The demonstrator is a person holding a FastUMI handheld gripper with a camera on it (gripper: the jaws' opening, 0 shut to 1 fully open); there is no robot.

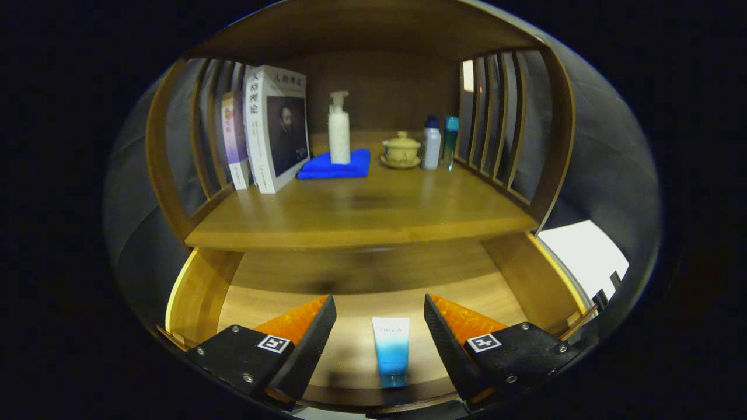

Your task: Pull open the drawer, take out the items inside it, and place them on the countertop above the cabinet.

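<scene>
Your two-finger gripper (379,332) is spread wide, its fingers well apart and pressing on nothing. Between them, touching neither finger, lies the small squeeze tube (391,350) with a white upper part fading to blue at the near end. It rests flat on the pale wooden floor of the pulled-out wooden drawer (201,291), roughly midway between your fingertips and a little lower than them in your view.

The tube's long axis runs straight along your line of sight, parallel to the fingers. The broad white end points away from you toward the back of the drawer, and the darker blue end points toward you, close to the drawer's front edge. Whether that near end is the cap is hard to tell. There is printing on the white part, too small to make out.

The drawer's side walls rise on either side of your fingers. Above it sits the brown wooden countertop (362,216) of the cabinet, with slatted sides. At its back stand two upright books (274,128), a white pump bottle (339,131) on a folded blue cloth (338,166), a yellowish lidded cup on a saucer (401,150), and two small bottles (439,143), one white with a dark cap and one teal.
</scene>
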